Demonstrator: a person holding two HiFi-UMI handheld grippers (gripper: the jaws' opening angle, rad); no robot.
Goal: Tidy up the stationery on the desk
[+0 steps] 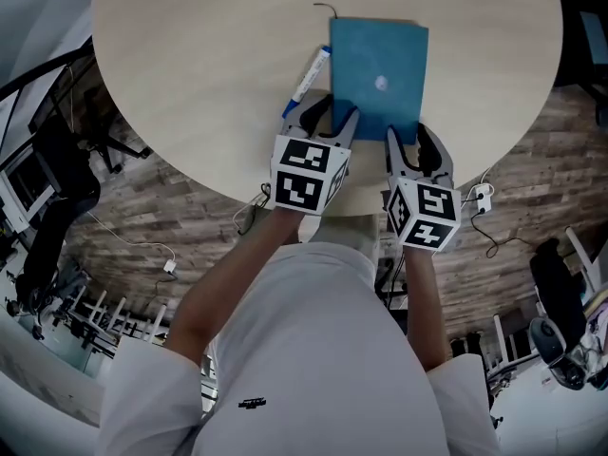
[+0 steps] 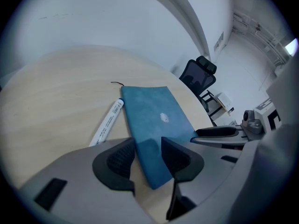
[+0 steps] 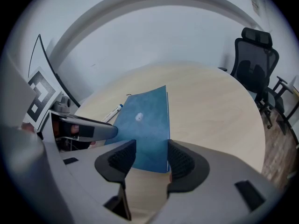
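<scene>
At table (image 1: 190, 84) near edge, blue notebook (image 1: 380, 69) lying flat, pen (image 1: 307, 76) at its 9 o'clock. Straddling near corners: left gripper (image 1: 323, 114), right gripper (image 1: 410, 139), fingers released. Best: pinching both corners evenly, lifting level.

Blue notebook (image 1: 378, 74); white marker (image 1: 309, 76); beige desk (image 1: 190, 84).
</scene>
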